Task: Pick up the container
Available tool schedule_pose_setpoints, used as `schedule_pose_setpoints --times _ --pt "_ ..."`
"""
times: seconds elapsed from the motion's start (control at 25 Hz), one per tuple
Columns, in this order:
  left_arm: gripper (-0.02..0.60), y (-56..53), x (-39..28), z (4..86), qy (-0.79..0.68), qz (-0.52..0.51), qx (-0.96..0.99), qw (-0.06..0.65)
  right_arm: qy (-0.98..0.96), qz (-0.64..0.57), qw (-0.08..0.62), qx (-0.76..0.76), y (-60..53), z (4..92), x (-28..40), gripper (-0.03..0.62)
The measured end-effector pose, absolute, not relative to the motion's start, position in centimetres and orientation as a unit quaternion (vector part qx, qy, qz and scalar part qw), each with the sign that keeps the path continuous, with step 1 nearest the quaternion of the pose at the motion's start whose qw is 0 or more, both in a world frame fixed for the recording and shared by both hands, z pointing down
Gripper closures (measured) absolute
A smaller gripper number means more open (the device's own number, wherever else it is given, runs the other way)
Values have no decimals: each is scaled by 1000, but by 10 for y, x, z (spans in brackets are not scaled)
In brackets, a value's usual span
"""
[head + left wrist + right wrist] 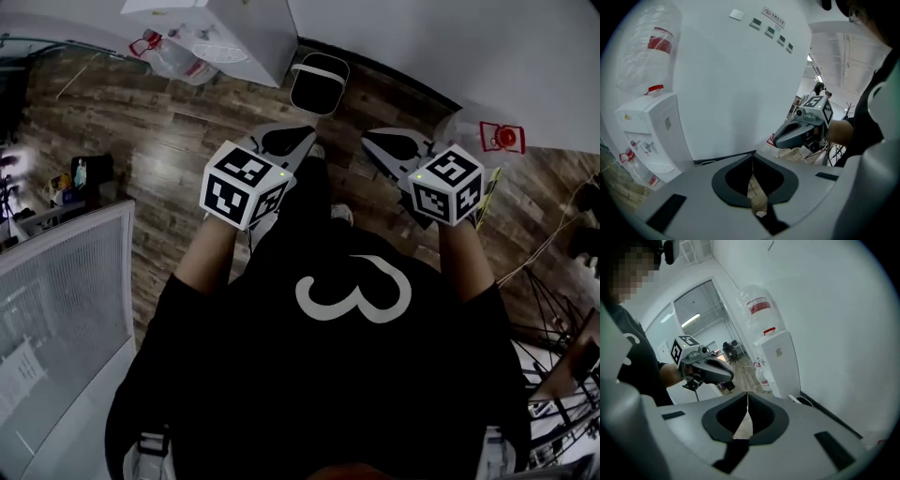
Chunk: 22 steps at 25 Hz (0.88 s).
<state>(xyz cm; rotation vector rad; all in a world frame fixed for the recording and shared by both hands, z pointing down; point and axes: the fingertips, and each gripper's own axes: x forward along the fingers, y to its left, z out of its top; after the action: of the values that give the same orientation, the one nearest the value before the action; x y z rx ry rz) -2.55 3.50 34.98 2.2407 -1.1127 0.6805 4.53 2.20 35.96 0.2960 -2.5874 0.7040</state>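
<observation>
The container [319, 82] is a black bin with a pale rim, standing on the wood floor against the white wall, just ahead of both grippers. My left gripper [298, 139] is held in front of the person's chest, a little short of the bin and to its left, jaws shut and empty. My right gripper [375, 142] is level with it, to the bin's right, also shut on nothing. In the left gripper view the closed jaws [752, 158] face the wall, with the right gripper [802, 127] beside them. The right gripper view shows its shut jaws [747, 397] and the left gripper [706, 367]. The bin is in neither gripper view.
A white water dispenser [234, 33] stands left of the bin, with clear bottles [173, 54] beside it. Another clear bottle with a red cap [494, 136] sits by the wall at right. A grey partition [66, 272] runs along the left; cables [548, 253] trail at right.
</observation>
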Motion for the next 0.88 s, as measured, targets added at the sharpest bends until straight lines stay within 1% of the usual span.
schedule_pose_setpoints --times 0.28,0.48,0.68,0.88 --pt "565 -33 -54 390 -366 315 841 245 -923 277 236 123 -36 396 16 568" --pt "563 -68 -76 428 -329 358 845 221 -919 260 269 125 -74 429 -5 568" --pt "561 -93 -101 471 -302 389 847 199 -909 277 285 127 -96 466 -31 566" --pt "561 -117 -118 513 -287 421 843 171 -900 232 349 119 -107 509 -40 566"
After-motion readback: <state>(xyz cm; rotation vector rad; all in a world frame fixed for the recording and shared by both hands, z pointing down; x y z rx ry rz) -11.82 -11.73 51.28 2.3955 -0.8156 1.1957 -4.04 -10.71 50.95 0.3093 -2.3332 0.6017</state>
